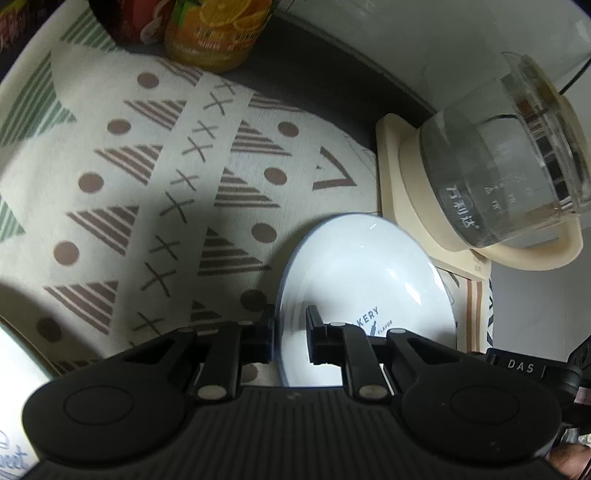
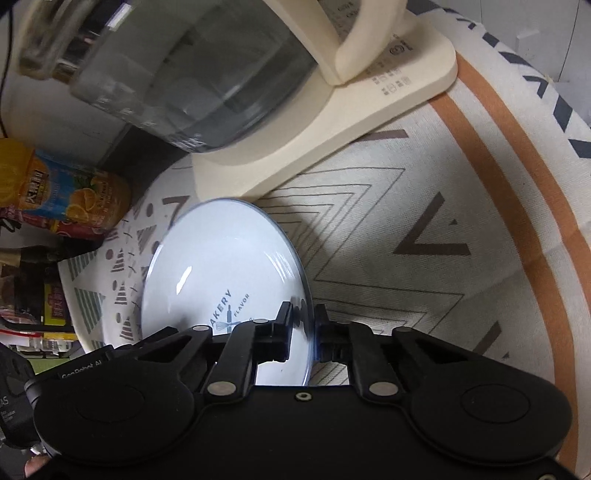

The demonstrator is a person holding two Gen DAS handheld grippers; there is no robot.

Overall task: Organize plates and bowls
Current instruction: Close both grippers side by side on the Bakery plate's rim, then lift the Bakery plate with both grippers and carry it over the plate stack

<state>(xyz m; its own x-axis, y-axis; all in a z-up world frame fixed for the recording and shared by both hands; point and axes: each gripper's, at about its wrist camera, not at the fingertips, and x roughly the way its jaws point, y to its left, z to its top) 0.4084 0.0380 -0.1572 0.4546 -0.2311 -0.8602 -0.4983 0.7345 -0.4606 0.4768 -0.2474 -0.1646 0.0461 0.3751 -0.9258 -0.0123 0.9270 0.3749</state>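
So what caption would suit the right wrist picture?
Right tool shut on the rim of a white plate, beside a glass kettle.

Plate (image 1: 365, 273) sits on the tablecloth (image 1: 122, 192), kettle base (image 1: 397, 177) just behind it, touching or nearly. Glass kettle (image 1: 509, 155) on that base. In left wrist view, juice bottle (image 1: 218, 33) well behind plate & to its left, at cloth's far edge. Left gripper (image 1: 290, 332) on plate's left rim, right gripper (image 2: 303, 325) on opposite rim.
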